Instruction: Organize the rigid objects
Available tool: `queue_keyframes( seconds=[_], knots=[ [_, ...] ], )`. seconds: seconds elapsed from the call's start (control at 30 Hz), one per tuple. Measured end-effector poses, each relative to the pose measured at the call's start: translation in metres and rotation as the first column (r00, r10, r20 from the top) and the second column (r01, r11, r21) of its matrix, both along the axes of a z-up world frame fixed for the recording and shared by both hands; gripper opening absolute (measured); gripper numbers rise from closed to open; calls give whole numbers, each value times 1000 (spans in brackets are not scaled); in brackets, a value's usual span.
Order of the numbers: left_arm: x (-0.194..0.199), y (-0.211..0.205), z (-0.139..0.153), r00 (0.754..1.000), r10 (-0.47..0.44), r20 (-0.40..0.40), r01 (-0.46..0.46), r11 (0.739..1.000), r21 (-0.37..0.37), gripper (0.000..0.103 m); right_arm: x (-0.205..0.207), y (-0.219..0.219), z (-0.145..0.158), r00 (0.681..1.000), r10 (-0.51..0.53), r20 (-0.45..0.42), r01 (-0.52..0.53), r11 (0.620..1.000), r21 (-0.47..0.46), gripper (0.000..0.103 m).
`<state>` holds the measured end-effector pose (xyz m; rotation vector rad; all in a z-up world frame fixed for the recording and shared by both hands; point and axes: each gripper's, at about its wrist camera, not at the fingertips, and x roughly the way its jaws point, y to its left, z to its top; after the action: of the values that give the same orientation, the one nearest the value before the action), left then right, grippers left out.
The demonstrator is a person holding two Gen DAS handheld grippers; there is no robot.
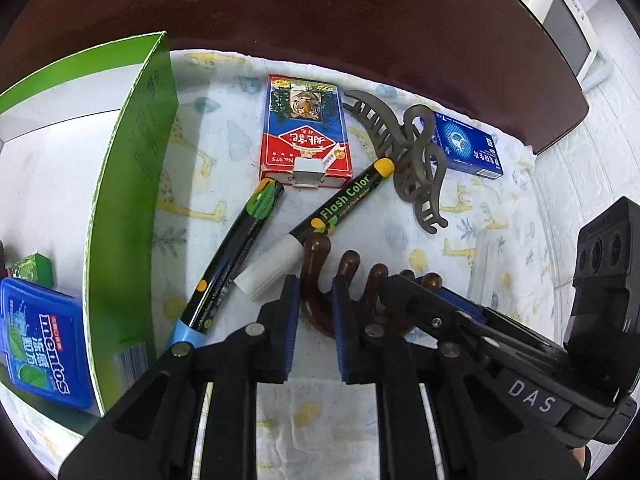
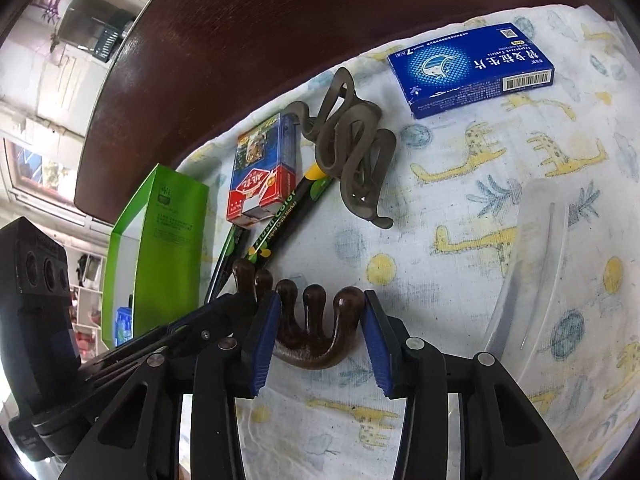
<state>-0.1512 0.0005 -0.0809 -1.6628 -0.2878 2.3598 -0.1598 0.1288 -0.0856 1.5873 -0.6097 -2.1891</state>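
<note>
**Gripping brown hair claw, left side**

Left gripper (image 1: 314, 316) pinched tight on one prong of the brown hair claw (image 1: 316, 276), lower centre of frame on the printed cloth (image 1: 460, 240). Right gripper (image 2: 318, 332) part open, pads straddling the same claw's prongs; contact unclear. Grey hair claw (image 1: 404, 156) sits upper right.

The blue tin (image 1: 40, 344) near left inside the green box (image 1: 132, 200) reads "mentos"; the black marker (image 1: 340, 208) in the middle reads "Flash Color", with "Liquid Chalk Marker" beneath it in the right wrist view; the red and blue card pack (image 1: 302, 132) farther off bears "No.975"; the other gripper's black body (image 1: 532, 396) at near right carries "DAS"; the blue carton (image 2: 472, 70) at far right shows Chinese characters and a barcode, its small print too fine to read.
</note>
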Motion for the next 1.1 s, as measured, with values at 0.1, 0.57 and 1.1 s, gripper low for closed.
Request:
queue_keyframes(
  seconds=[0.1, 0.57, 1.1],
  knots=[
    [4, -2, 7, 1000, -10, -20, 10, 1000, 18, 16, 5, 1, 3, 1000, -7, -12, 7, 1000, -16, 44],
    [12, -19, -2, 998, 54, 22, -55, 998, 33, 28, 21, 24, 14, 999, -24, -29, 27, 995, 96, 22],
    [2, 6, -7, 998, -42, 53, 41, 999, 21, 29, 14, 14, -1, 999, -39, 21, 38, 997, 68, 22]
  ],
)
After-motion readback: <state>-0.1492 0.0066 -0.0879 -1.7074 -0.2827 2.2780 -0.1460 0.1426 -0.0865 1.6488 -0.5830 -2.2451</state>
